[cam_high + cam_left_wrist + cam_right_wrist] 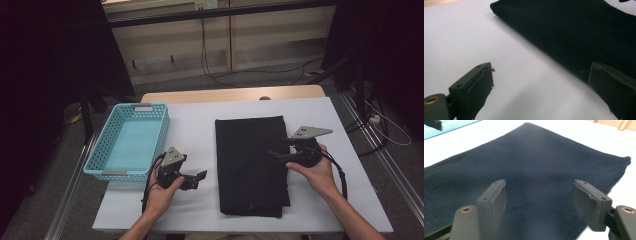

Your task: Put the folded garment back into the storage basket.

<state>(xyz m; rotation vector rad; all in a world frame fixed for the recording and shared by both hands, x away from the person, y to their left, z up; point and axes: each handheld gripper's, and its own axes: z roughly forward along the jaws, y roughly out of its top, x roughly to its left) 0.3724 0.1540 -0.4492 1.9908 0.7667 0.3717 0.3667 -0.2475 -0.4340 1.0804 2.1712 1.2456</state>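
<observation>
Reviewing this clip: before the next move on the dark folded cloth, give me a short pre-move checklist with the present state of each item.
1. Folded cloth lies flat on the table, nothing on top of it: ok.
2. Right gripper has its jaws apart over the cloth, nothing pinched between them: ok.
3. Left gripper has its jaws apart over bare table beside the cloth's edge, holding nothing: ok.
4. Basket stands left of the cloth with nothing seen inside: ok.
5. Whether the right gripper's pads touch the fabric: cannot tell.
6. Cloth's near edge sits close to the table's front edge but fully on it: ok.
</observation>
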